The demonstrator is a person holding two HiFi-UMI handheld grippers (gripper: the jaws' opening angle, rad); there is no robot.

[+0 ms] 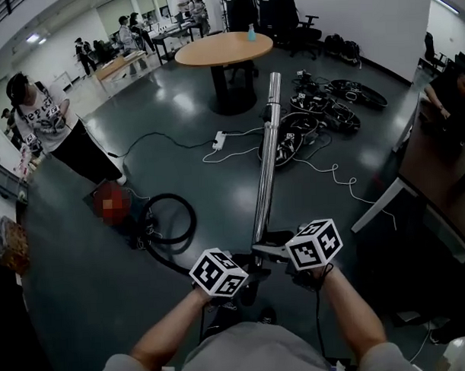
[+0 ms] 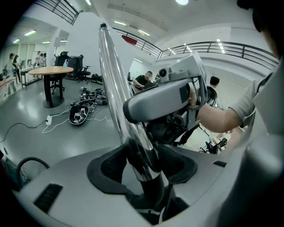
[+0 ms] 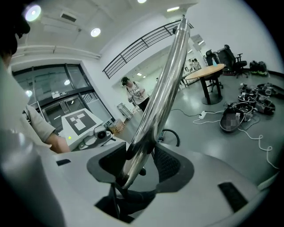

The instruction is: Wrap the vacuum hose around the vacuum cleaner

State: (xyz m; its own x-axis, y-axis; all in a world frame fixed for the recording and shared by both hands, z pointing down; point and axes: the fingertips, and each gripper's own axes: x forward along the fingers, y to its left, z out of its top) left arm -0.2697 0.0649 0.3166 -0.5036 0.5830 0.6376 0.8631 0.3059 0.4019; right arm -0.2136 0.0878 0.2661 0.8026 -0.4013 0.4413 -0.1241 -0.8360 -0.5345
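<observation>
Standing person (image 1: 51,122): seen on the grey floor, well to the left of the metal tube (image 1: 266,153).
Vacuum cleaner (image 1: 115,217): set on the floor, well left of the metal tube and level with its lower half.
Vacuum hose (image 1: 170,197): laid in a black loop on the floor between the vacuum cleaner and the metal tube. It is coiled beside the cleaner, not around it. One run is led on toward the tube's bottom end.
Left gripper (image 2: 143,166): held at the very bottom of the metal tube, just above the black cuff in which the tube ends.
Left fingers (image 2: 114,166): closed on the metal tube, with a dark pad laid against each side of it.
Power strip (image 1: 219,139): laid on the floor just left of the metal tube's middle, with white leads run out from it.
Round table (image 1: 224,48): placed beyond the metal tube's top end, slightly to its left.
Metal tube: raised off the floor and slanted up and away from the person. It is carried at its lower end by both grippers.
Right gripper (image 3: 138,160): set on the metal tube a little above the left gripper.
Right fingers (image 3: 166,162): pinched on the metal tube, which is leaned across the gap between the pads.
Cable heaps (image 1: 321,113): piled on the floor just right of the metal tube's upper half.
</observation>
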